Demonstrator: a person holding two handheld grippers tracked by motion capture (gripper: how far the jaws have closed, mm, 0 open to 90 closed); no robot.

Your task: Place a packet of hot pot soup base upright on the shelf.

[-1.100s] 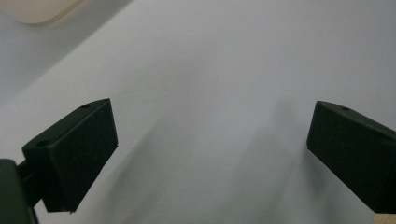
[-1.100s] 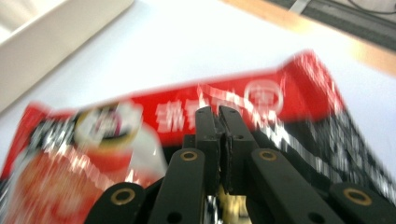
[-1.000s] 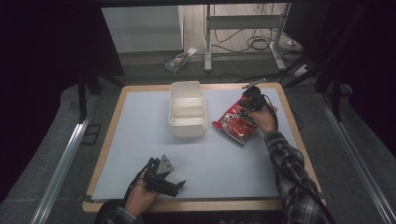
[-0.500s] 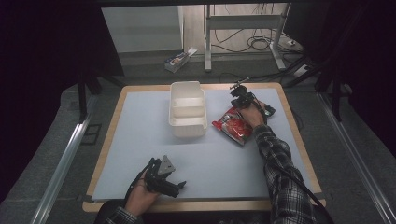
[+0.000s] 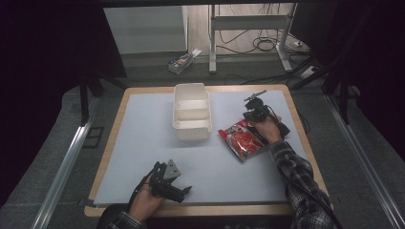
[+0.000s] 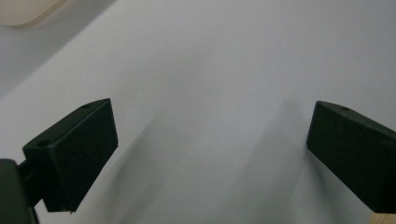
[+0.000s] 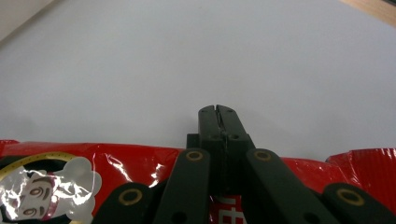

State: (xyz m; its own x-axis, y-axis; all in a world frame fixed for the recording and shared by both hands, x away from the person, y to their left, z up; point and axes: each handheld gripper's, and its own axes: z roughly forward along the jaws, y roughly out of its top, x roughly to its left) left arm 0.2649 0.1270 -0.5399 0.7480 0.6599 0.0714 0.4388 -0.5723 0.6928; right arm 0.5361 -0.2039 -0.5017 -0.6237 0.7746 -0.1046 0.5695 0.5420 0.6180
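Observation:
A red snack bag (image 5: 240,139) lies flat on the pale mat (image 5: 143,138), to the right of a white two-part container (image 5: 192,112). My right gripper (image 5: 253,102) is low over the bag's far end, pointing away from me. In the right gripper view its jaws (image 7: 218,113) are shut, tips together, and reach past the bag's edge (image 7: 116,158) over bare mat. Nothing red shows between the tips. My left gripper (image 5: 183,190) rests by the table's front edge. Its fingers (image 6: 77,154) stand wide apart over bare mat.
The wooden table rim (image 5: 296,109) runs close behind the right hand. A corner of the white container (image 6: 23,11) shows far off in the left gripper view. Beyond the table, a small box (image 5: 181,60) and cables lie on the floor.
My right hand and gripper have sunk and come slightly nearer to me, and the red bag now lies a little nearer too. The left hand has stayed put.

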